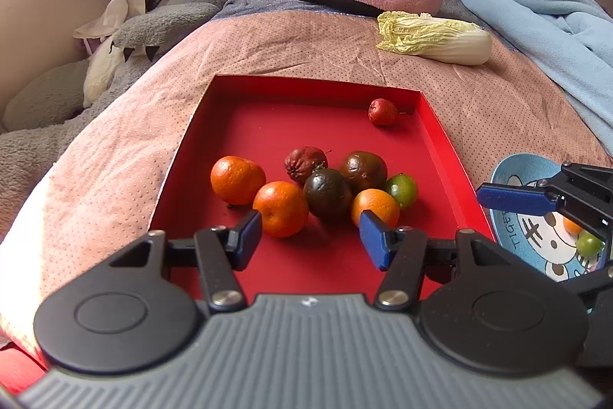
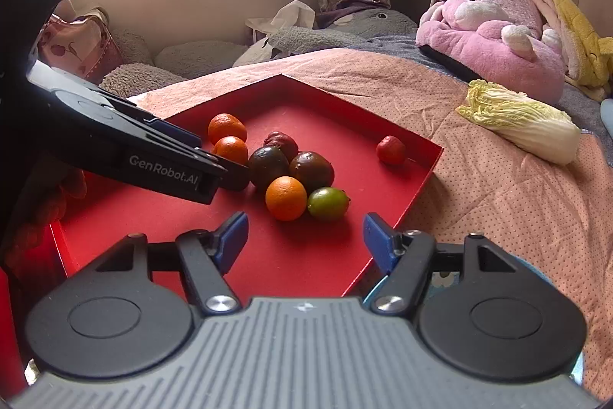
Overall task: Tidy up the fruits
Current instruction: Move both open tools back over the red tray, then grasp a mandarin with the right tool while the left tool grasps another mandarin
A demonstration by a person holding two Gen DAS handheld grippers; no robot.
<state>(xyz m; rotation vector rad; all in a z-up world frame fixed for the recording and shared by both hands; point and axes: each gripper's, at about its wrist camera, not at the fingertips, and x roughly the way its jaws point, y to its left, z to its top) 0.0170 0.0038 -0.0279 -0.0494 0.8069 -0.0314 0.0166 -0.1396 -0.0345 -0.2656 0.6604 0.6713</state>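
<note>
Pink bedspread [image 1: 306,41] under red tray [image 1: 436,137] of fruits [image 1: 329,192]; both grippers [image 1: 310,234] [image 2: 302,240] released, empty.

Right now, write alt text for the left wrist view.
A shallow red cardboard tray on a pink quilted bedspread holds three oranges, two dark round fruits, a green one and two small red ones. The left claw hangs open and empty over its near end.

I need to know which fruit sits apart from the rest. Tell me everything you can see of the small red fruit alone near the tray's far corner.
The small red fruit is roundish, dull red and slightly wrinkled, with a thin dark stem. It rests on the floor of the red tray, near its far corner, well apart from the clustered fruit. It seems close to the wall; contact is unclear. No fingers are near it.
</note>
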